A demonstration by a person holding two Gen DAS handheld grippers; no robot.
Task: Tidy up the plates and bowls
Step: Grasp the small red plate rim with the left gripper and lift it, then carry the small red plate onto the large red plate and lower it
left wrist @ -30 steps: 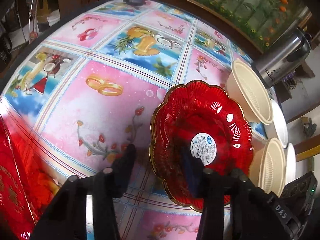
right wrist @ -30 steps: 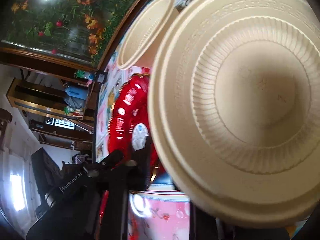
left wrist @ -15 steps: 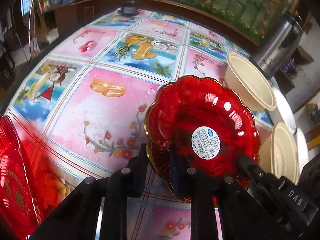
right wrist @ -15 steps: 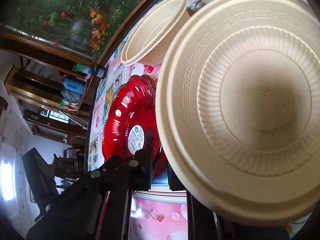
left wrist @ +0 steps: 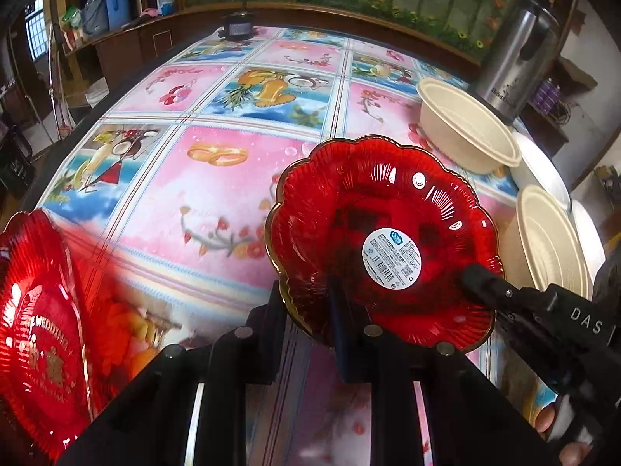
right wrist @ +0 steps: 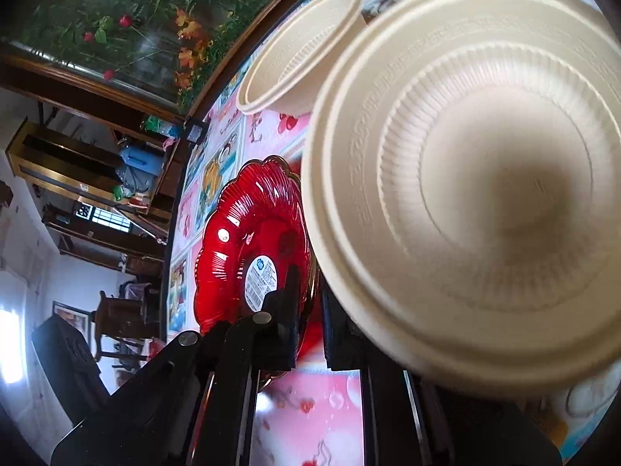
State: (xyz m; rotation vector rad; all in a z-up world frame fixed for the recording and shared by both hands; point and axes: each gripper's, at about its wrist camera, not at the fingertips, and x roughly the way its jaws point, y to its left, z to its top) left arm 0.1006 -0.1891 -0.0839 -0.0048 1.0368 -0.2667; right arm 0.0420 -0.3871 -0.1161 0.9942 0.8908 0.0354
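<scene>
The left gripper (left wrist: pixel 306 306) pinches the scalloped, ribbed red glass plate's (left wrist: pixel 384 233) near rim; the right gripper (right wrist: pixel 310 306) clamps a ribbed cream bowl (right wrist: pixel 485 178).

A: The scalloped red plate (left wrist: pixel 382 240) looks like glossy translucent plastic, ribbed, gold-edged, with a round paper sticker (left wrist: pixel 391 256).

B: The cream ribbed bowl (right wrist: pixel 481 178) is matt, like pressed pulp. The tall flask (left wrist: pixel 512 54)?

A: Brushed metal. The flowered pink-and-blue cloth (left wrist: pixel 217 124) on the surface has a smooth vinyl sheen.

B: Both claws look like matt black plastic.
</scene>
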